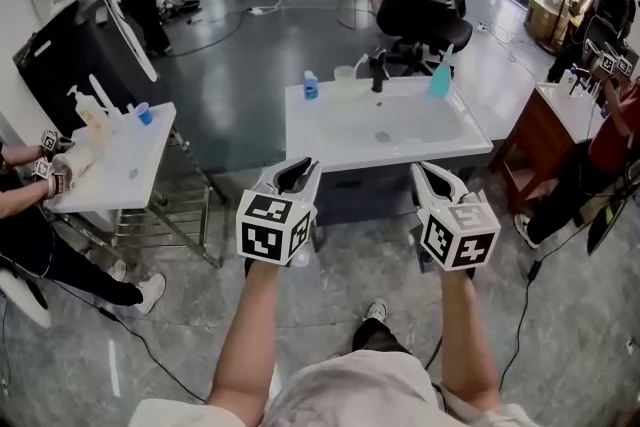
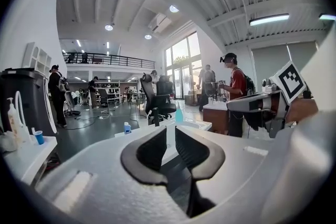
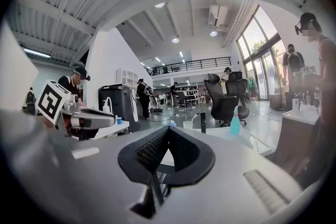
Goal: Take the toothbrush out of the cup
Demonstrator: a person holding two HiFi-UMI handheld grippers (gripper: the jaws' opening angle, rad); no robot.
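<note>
Approach step is in hand. Left gripper (image 1: 300,171) jaws show a narrow, empty gap; right gripper (image 1: 432,173) jaws meet, empty. Both sit short of the washbasin (image 1: 320,133) near edge. Toothbrush (image 1: 358,63) stands in the cup (image 1: 344,78) at the far edge, just beside the tap (image 1: 378,73). The next move likely calls for reaching across and opening one gripper's jaws.

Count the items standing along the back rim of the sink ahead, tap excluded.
3: a small blue bottle at the left, a pale cup holding the toothbrush beside it, and a teal bottle right of the black tap. None looks hidden.
</note>
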